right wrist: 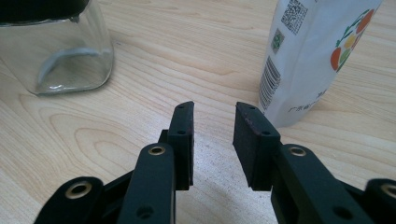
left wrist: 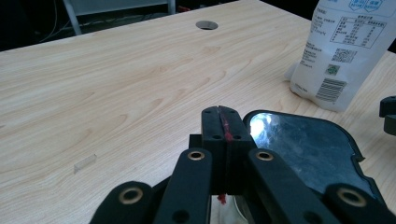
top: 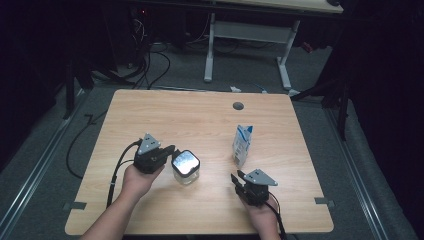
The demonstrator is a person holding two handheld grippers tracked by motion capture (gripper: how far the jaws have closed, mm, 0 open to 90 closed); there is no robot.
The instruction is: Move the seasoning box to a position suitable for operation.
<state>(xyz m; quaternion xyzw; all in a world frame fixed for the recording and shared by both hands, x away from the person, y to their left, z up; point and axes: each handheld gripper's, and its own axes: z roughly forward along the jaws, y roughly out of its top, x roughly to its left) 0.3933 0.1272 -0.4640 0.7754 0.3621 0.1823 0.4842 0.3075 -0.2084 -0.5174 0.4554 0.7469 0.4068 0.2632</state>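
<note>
Glass, clear and square-shouldered, makes up the jar [top: 186,170] that stands on the pale wood counter [top: 200,120] a little left of centre in the high view, its flat top catching a bright reflection. In the left gripper view that top shows as a dark lid [left wrist: 303,149] with rounded corners and a glossy sheen at the lower right of the frame. In the right gripper view the jar's see-through body [right wrist: 65,56] sits at the upper left, curved at the base, with the wood grain visible through it. The left gripper [top: 170,152] lies just beside the jar at its left edge in the high view, held by a hand [top: 137,181] coming in from the bottom. Its fingers [left wrist: 212,135] are pressed together, with a thin red strand pinched along the seam between them and a red bit showing below; whether they touch the lid cannot be told. The right gripper [top: 236,179] rests low at the lower right of the high view, well apart from the jar, and its fingers [right wrist: 184,135] stand apart with only bare wood between them. A white carton [top: 242,145] with blue print stands upright right of the jar, near the right gripper; its barcode and fruit picture [right wrist: 303,60] face the right gripper view.
</note>
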